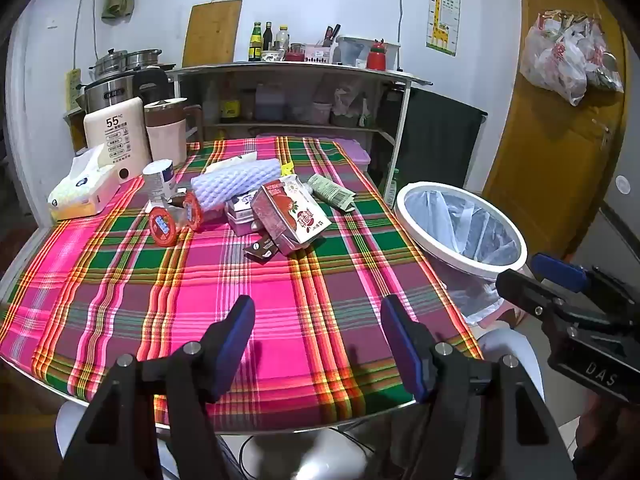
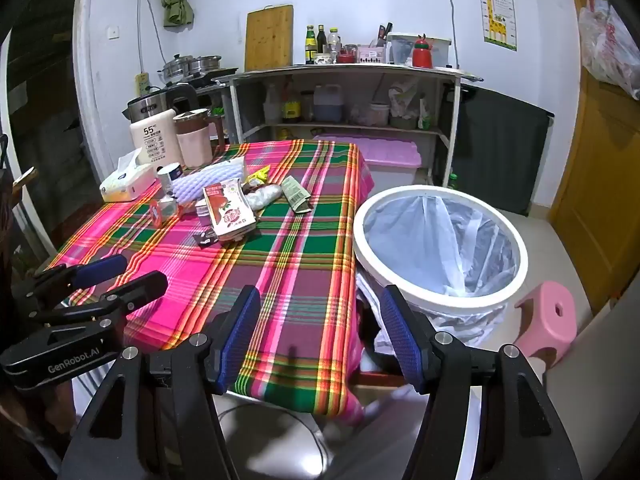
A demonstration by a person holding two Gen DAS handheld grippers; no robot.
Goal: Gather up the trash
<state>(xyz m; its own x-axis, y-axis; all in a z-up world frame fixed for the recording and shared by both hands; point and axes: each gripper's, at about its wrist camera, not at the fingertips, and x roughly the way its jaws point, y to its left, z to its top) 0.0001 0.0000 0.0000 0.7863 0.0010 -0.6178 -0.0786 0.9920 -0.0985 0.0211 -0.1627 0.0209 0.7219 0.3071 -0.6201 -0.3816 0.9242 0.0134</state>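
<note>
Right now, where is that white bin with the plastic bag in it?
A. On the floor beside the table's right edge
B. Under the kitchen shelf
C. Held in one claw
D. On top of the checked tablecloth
A: the white bin stands off the table, by its right edge, next to a pink stool, and neither claw touches it.

The right gripper (image 2: 320,316), blue-padded fingers spread wide, is hovering over the plaid tablecloth's (image 2: 280,264) near edge beside the white bag-lined round bin (image 2: 400,268).

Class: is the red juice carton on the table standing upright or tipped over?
Tipped: the red juice carton leans on the trash pile, printed face upward.
</note>
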